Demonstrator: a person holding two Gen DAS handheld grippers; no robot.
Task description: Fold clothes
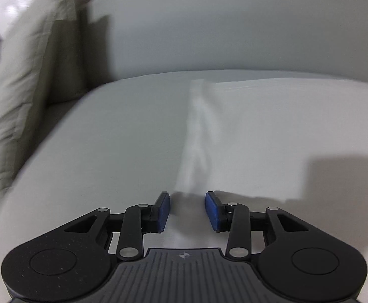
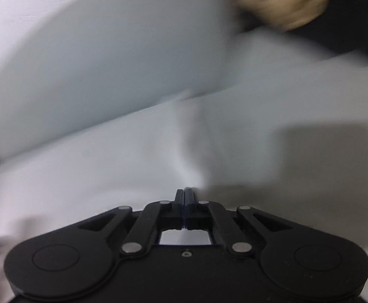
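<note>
A white garment [image 1: 272,131] lies spread flat on a pale grey cushioned seat [image 1: 113,146]. Its left edge runs as a wrinkled ridge straight down to my left gripper [image 1: 187,202]. That gripper is open, its blue pads [image 1: 164,209] on either side of the garment's near corner without pinching it. In the blurred right wrist view, my right gripper [image 2: 185,193] is shut. A raised crease of the white garment [image 2: 196,151] tapers to its fingertips, so the cloth looks pinched there.
A beige pillow [image 1: 30,75] leans at the seat's left end, against the grey backrest [image 1: 234,30]. A blurred pile of red, tan and black clothes [image 2: 297,7] sits at the far right of the seat. Gripper shadows fall on the garment.
</note>
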